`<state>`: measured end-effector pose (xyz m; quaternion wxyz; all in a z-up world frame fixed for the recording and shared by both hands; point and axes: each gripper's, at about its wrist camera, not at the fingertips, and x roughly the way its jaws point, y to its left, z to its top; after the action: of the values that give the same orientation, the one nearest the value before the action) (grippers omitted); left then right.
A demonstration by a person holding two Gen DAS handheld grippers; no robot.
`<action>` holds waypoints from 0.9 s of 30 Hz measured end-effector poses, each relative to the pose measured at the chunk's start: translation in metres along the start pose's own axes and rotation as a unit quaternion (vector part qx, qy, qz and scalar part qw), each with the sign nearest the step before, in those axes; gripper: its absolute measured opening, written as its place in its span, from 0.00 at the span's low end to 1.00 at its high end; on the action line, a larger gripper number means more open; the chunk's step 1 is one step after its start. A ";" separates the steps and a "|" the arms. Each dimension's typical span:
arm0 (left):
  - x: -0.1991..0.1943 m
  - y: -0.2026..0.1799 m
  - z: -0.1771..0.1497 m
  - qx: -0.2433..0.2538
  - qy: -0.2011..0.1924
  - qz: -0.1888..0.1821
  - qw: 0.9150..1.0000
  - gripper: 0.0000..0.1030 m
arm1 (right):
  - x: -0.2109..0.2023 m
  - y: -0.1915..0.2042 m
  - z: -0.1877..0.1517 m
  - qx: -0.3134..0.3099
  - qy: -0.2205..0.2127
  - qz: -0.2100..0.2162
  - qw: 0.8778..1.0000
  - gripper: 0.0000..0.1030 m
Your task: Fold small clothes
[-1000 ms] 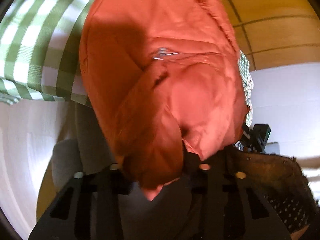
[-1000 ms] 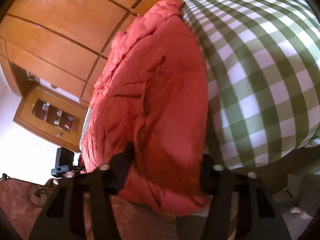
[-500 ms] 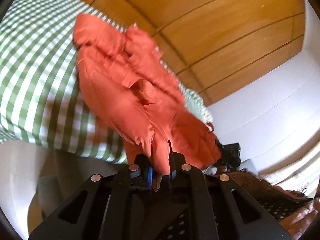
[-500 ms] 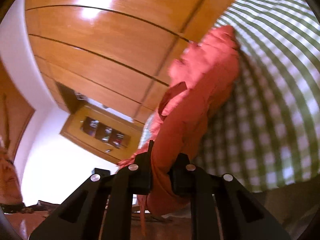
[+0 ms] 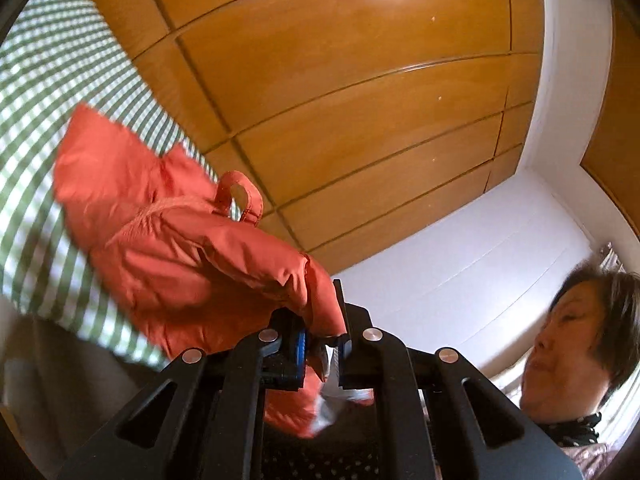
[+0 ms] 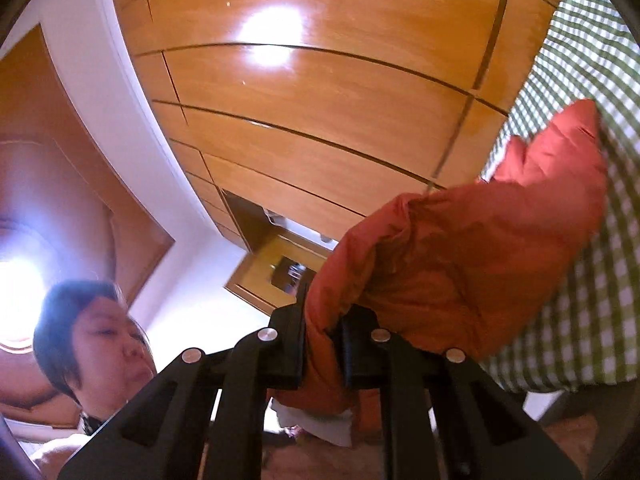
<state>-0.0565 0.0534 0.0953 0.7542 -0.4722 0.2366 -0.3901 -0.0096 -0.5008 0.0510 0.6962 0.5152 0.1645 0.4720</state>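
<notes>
A small orange padded jacket (image 5: 188, 256) hangs lifted in the air, stretched between both grippers. My left gripper (image 5: 320, 336) is shut on one edge of it, with a white label hanging below the fingers. My right gripper (image 6: 324, 340) is shut on another edge of the jacket (image 6: 460, 256). The far end of the jacket reaches toward the green-and-white checked cloth (image 5: 48, 128), which also shows in the right wrist view (image 6: 592, 280). A hanging loop sticks up from the jacket in the left wrist view.
A wooden panelled wardrobe (image 5: 340, 92) fills the background in both views. The person's face (image 5: 568, 344) is close by on the right in the left wrist view and at lower left in the right wrist view (image 6: 104, 344). A white wall (image 5: 480, 272) stands beside the wardrobe.
Both grippers have closed on the jacket's edges and lifted it up off the checked cloth. Both cameras have tilted upward toward the wardrobe and the person.
</notes>
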 end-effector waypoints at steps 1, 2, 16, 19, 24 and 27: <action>0.006 0.003 0.009 -0.001 -0.002 0.002 1.000 0.09 | 0.007 -0.005 0.010 0.002 -0.006 -0.008 1.000 0.12; 0.011 0.006 0.017 -0.004 -0.002 0.001 1.000 0.09 | 0.012 -0.011 0.019 0.011 -0.013 -0.010 1.000 0.12; 0.103 0.114 0.117 -0.063 -0.012 0.071 0.995 0.09 | 0.067 -0.150 0.120 0.137 -0.107 -0.116 0.978 0.12; 0.121 0.149 0.131 -0.088 -0.021 0.110 0.990 0.11 | 0.072 -0.176 0.126 0.137 -0.121 -0.153 0.971 0.12; 0.143 0.185 0.138 -0.088 -0.019 0.174 0.981 0.35 | 0.073 -0.197 0.123 0.105 -0.135 -0.203 0.964 0.19; 0.145 0.191 0.136 -0.069 -0.032 0.197 0.978 0.63 | 0.071 -0.205 0.120 0.096 -0.142 -0.202 0.964 0.26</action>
<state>0.1968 0.0553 -0.0141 0.7892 -0.4794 0.3267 -0.2017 0.2121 -0.5145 -0.0600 0.7405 0.5976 0.2095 0.2251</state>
